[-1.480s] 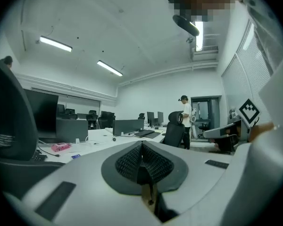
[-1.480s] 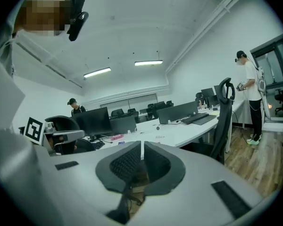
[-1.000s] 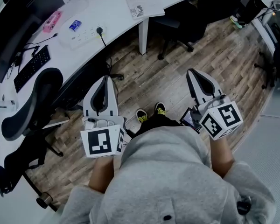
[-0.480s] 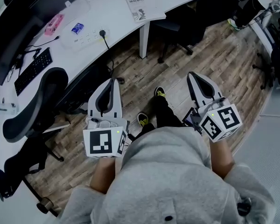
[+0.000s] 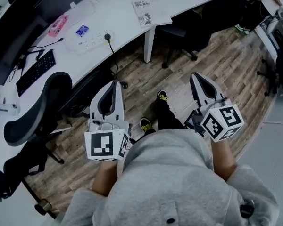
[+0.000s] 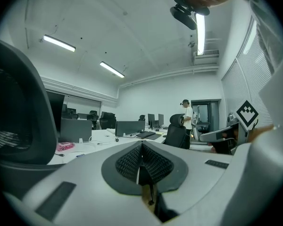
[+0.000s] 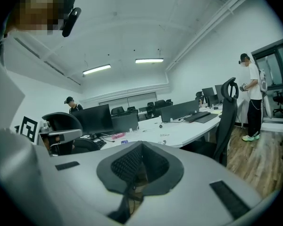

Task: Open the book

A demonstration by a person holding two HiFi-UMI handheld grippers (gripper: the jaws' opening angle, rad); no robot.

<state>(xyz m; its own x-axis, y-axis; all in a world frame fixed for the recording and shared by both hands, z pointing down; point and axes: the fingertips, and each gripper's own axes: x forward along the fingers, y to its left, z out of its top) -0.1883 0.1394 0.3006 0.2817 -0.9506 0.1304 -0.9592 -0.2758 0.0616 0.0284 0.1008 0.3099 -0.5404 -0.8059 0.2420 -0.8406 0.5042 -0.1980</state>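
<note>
Book (image 5: 151,12) is lying closed and flat at the near edge of the desk (image 5: 122,20), just above the desk leg. It is well ahead of both grippers and roughly between them, so neither is judged clearly nearer. Its long axis is running roughly away from the person. Left gripper (image 5: 112,86) and right gripper (image 5: 196,79) are being held low over the floor (image 5: 226,55). Fingers of both are being held pressed together, nothing pinched. Pale cover with dark print and a small drawing is being shown.

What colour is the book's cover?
The book is white with dark print; head view shows it best.
</note>
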